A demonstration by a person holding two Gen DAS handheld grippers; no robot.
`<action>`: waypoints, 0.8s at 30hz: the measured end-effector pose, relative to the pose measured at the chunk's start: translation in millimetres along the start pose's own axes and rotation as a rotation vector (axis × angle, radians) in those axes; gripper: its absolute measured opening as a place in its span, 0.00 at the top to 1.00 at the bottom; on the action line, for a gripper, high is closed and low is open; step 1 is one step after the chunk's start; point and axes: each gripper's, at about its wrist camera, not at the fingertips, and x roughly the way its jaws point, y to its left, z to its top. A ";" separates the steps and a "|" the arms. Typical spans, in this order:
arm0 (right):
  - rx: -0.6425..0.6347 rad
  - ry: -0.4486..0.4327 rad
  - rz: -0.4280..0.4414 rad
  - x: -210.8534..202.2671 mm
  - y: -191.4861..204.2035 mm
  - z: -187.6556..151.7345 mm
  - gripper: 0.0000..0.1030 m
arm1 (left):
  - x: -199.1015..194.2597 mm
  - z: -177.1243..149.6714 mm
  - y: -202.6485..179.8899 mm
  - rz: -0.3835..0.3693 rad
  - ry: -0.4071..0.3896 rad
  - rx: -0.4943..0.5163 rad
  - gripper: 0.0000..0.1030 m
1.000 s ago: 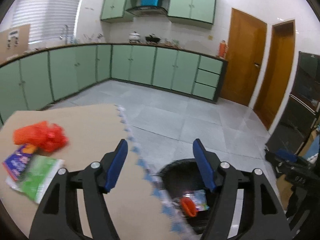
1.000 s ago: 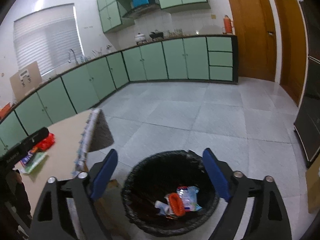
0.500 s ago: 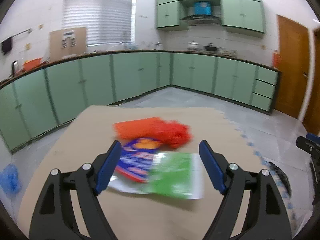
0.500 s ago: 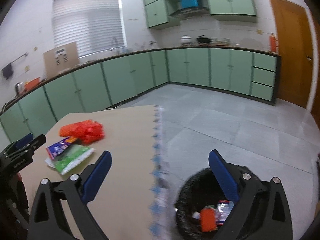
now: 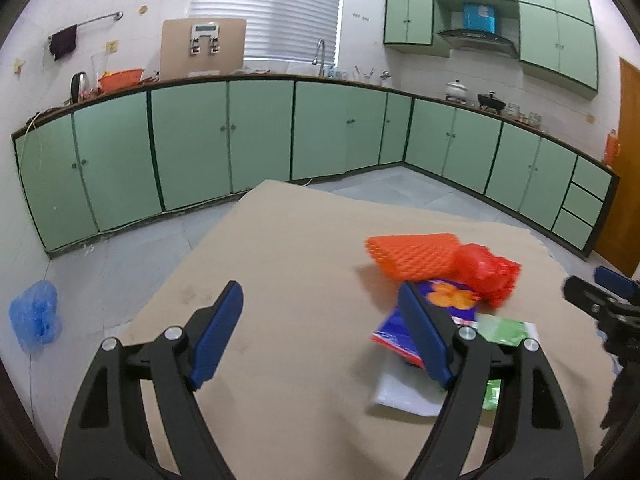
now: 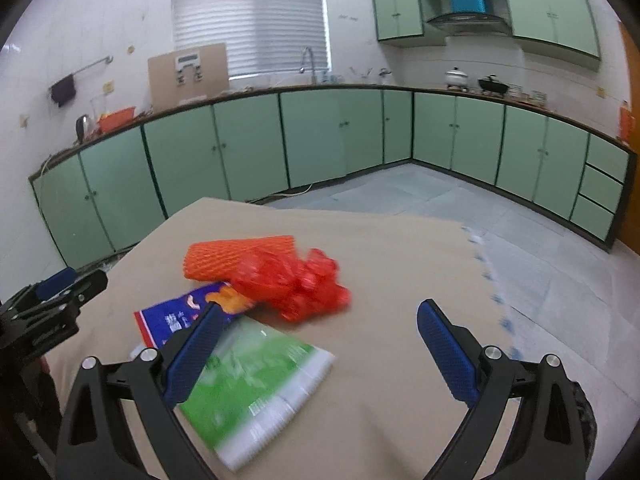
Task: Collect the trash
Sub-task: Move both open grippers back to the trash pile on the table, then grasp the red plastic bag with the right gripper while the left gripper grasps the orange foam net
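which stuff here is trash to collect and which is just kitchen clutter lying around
Trash to collect, on the table:
- orange foam net
- red mesh bag
- blue wrapper
- green packet

Just lying about:
- blue bag on the floor
- orange basin and kettle on the counter
- pot and wok

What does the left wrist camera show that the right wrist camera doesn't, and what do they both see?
Only the left wrist view shows the blue plastic bag on the floor. Only the right wrist view shows the green packet whole; the left gripper hides part of it in its own view. Both show the orange foam net, red mesh bag, blue wrapper, and both grippers open and empty, including the right gripper.
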 end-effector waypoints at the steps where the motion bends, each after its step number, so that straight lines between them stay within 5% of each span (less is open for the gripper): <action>1: -0.004 0.009 -0.004 11.0 6.1 2.0 0.08 | 4.2 -0.1 3.7 0.001 0.004 -0.004 0.25; 15: 0.036 0.077 -0.109 71.4 17.6 10.0 0.11 | 45.5 13.3 14.5 -0.016 0.037 0.010 0.25; 18: 0.032 0.122 -0.077 81.2 16.1 8.3 0.24 | 51.5 16.4 12.9 -0.035 0.045 0.016 0.25; 24: 0.021 0.203 0.015 92.1 8.2 1.2 0.67 | 58.2 27.3 8.6 -0.078 0.050 0.029 0.25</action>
